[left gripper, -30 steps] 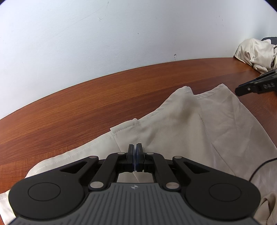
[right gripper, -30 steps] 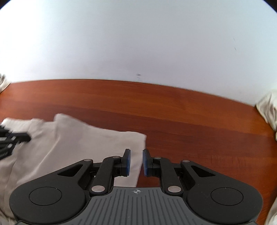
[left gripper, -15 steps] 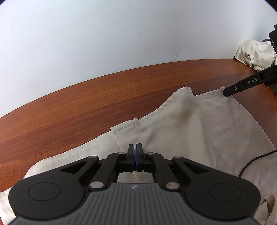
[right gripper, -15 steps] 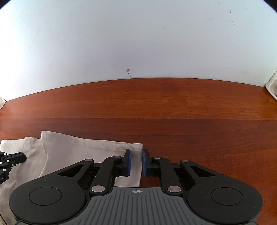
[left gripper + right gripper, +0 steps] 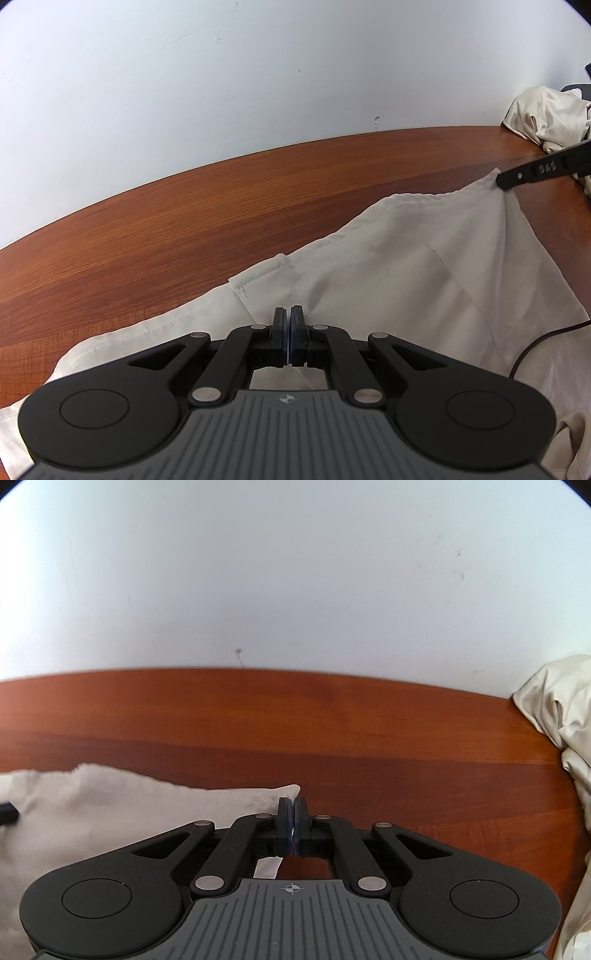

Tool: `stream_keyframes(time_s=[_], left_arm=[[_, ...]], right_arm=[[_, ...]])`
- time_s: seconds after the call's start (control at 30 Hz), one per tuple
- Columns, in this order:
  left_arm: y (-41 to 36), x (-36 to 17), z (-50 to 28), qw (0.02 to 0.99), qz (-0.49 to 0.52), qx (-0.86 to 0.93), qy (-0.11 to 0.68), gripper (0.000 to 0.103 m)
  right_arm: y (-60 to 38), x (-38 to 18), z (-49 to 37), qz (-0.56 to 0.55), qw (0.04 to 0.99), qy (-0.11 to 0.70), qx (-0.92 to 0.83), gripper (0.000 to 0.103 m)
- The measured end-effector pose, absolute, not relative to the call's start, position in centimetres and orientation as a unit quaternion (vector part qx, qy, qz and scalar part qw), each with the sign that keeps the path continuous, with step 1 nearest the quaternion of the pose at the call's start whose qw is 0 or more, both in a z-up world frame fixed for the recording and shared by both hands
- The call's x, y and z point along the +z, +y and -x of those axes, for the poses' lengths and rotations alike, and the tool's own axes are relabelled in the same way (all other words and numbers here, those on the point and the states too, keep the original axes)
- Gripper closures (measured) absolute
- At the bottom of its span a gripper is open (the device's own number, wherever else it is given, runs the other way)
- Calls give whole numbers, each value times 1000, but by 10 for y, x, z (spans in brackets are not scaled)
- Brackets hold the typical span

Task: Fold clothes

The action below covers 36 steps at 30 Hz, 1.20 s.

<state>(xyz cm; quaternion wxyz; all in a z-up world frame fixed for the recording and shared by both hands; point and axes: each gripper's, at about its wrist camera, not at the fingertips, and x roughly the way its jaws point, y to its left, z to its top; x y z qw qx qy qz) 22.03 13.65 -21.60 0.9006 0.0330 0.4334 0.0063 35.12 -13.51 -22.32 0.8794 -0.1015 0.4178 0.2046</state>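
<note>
Left wrist view shows the left gripper [image 5: 287, 325] with its fingers pressed together on a fold of the cream cotton garment [image 5: 424, 266], which lies spread over the reddish-brown wooden worktop [image 5: 184, 221] by the white wall [image 5: 258, 74]. Across the cloth, the right gripper [image 5: 294, 819] has its fingers clamped on the garment's far corner, a small tip of fabric poking up between them. A crumpled pile of beige clothes [image 5: 561, 709] sits at the worktop's right end.
</note>
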Motion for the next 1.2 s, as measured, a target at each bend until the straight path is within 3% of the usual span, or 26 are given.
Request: stream_keyframes(time_s=[0.03, 0.17, 0.2, 0.6, 0.7, 0.8, 0.93, 1.0, 1.2], left_arm=[[137, -216, -221, 900, -32, 6, 434, 100], [148, -216, -219, 903, 9, 2, 429, 99], [154, -216, -218, 904, 25, 1, 427, 99], [191, -159, -155, 909, 69, 77, 403, 98], [197, -141, -126, 909, 72, 89, 400, 91], [203, -128, -98, 906, 72, 105, 404, 90], [212, -125, -60, 894, 84, 139, 418, 90], [217, -130, -42, 885, 98, 155, 428, 88], [232, -152, 3, 858, 117, 200, 459, 82]], right_arm=[[-135, -224, -351, 104, 879, 419, 202, 97], [-137, -214, -344, 104, 884, 410, 201, 73], [-137, -210, -343, 103, 885, 407, 203, 72], [-165, -166, -285, 78, 870, 419, 248, 72], [-173, -163, -262, 81, 863, 427, 258, 72], [-179, -166, -239, 88, 855, 438, 263, 72], [-187, -175, -213, 91, 849, 453, 257, 69], [-192, -181, -205, 88, 850, 460, 240, 59], [-196, -199, -184, 85, 846, 481, 215, 59]])
